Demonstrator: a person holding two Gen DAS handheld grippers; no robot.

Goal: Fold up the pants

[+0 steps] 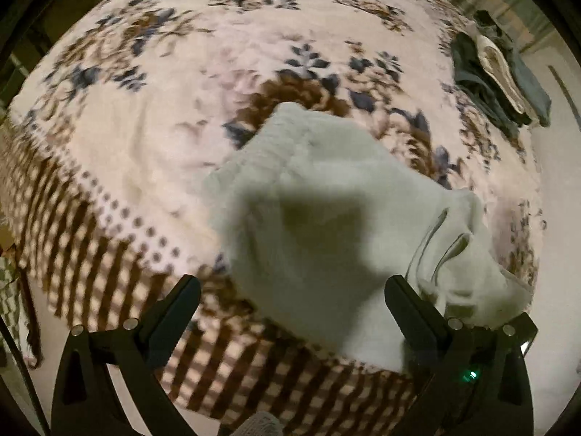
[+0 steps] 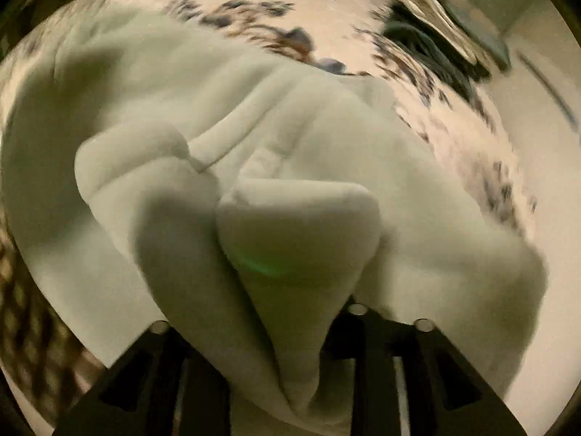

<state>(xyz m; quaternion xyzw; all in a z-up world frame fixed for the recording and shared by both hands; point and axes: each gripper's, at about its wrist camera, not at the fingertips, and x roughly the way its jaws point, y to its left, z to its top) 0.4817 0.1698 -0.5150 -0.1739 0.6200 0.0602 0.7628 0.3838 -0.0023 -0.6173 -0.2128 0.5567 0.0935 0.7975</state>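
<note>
Pale grey-white fleece pants (image 1: 312,218) lie bunched on a floral blanket-covered bed (image 1: 152,138). My left gripper (image 1: 290,301) is open, its black fingers (image 1: 174,309) spread on either side of the near edge of the pants, holding nothing. In the right wrist view the pants (image 2: 254,138) fill most of the frame. My right gripper (image 2: 290,334) is shut on a thick fold of the pants (image 2: 301,239) that bulges up between its fingers and hides the tips.
A pile of dark folded clothes (image 1: 497,72) lies at the bed's far right corner, also in the right wrist view (image 2: 435,29). The blanket's checked border (image 1: 109,290) hangs over the near bed edge. Pale floor (image 1: 559,254) lies to the right.
</note>
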